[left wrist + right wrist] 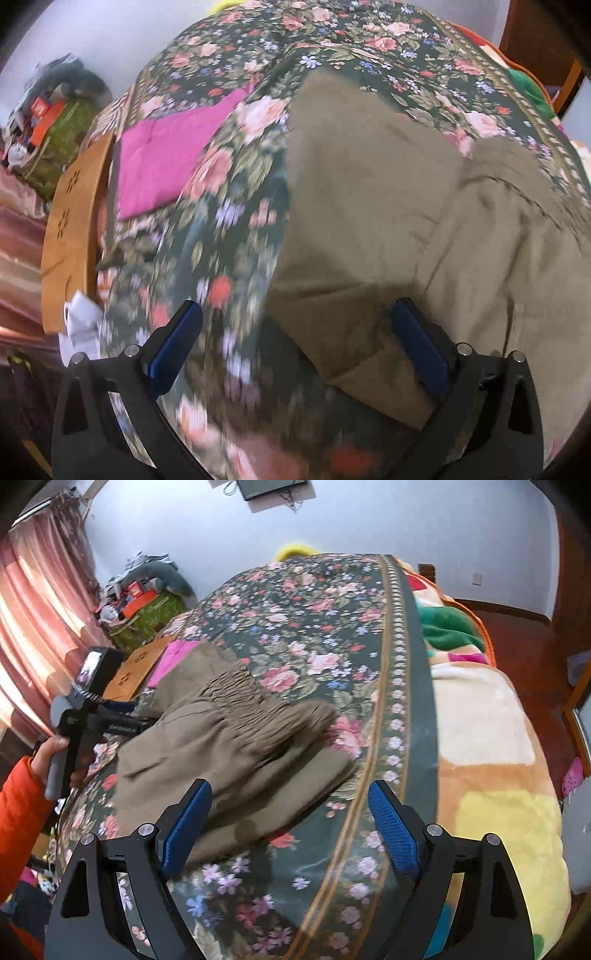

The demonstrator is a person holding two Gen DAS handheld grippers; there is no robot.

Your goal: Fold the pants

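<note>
Olive-brown pants (369,206) lie folded on a floral bedspread (229,206). In the right wrist view the pants (236,746) show their gathered elastic waistband (236,690) on top. My left gripper (301,325) is open wide, low over the pants' near left corner, with one blue pad over the cloth and the other over the bedspread; neither presses on anything. The right wrist view shows the left gripper (129,716) at the pants' left edge, held by a hand in an orange sleeve (22,812). My right gripper (290,794) stands open above the pants' near edge, holding nothing.
A pink cloth (166,158) lies left of the pants beside a wooden board (70,236). A colourful fleece blanket (480,720) covers the bed's right side. A cluttered green box (147,616) and pink curtains (37,627) stand at the left.
</note>
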